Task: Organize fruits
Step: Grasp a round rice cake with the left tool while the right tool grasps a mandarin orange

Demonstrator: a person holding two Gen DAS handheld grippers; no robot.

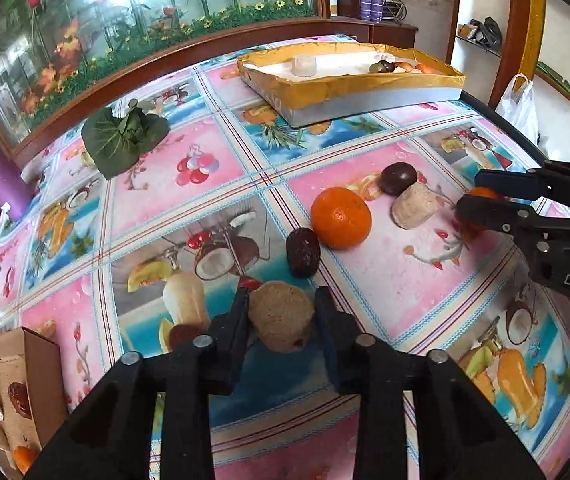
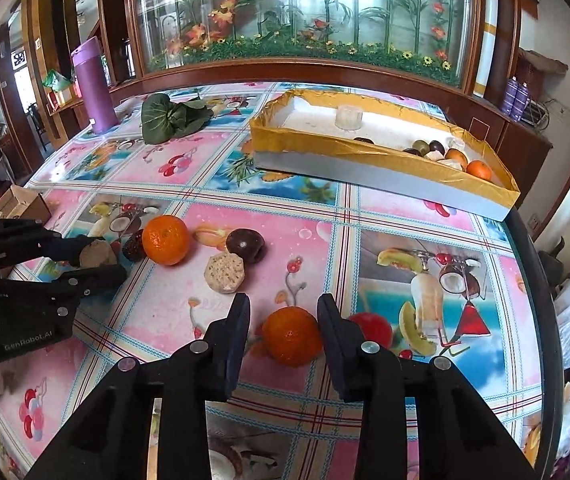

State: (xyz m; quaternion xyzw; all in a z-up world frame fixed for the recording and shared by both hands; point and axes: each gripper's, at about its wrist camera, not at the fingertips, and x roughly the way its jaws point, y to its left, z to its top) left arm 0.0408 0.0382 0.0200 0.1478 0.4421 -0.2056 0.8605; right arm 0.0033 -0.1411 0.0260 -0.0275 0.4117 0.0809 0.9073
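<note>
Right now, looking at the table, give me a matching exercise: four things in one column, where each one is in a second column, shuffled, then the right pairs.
Things:
1. leafy green vegetable
2. small orange
3. tan lumpy piece
4. clear cup

Places:
A. between the left gripper's fingers
B. inside the gold-rimmed tray
C. between the right gripper's fingers
D. by the purple bottle

Pairs: 1-D, 2-C, 3-A, 4-B

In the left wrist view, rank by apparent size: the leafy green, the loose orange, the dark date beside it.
Largest to smallest:
1. leafy green, though farther away
2. orange
3. date, clearly smallest, at similar distance to the orange
</note>
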